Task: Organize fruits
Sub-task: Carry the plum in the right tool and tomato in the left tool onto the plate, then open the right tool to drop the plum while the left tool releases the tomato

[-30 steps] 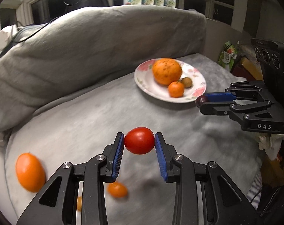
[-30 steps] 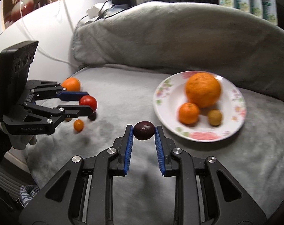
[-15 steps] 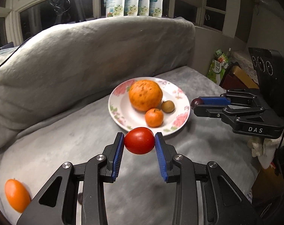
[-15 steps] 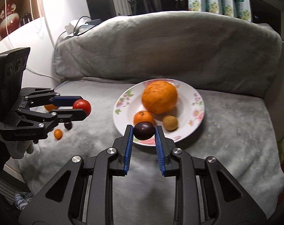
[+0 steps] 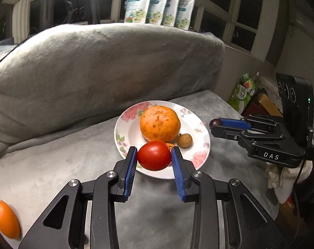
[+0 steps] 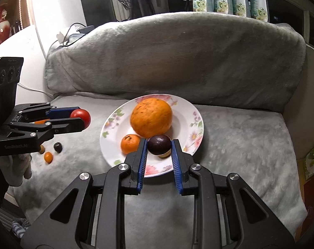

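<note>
Red tomato sits clamped in the left tool over the floral plate's near rim, hiding most of a small orange behind it, while the right tool pinches a dark round fruit that covers a brown fruit beneath.

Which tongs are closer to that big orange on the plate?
Right. The right tongs hold a dark fruit over the plate beside the big orange; the left tongs sit off the plate's edge.
</note>
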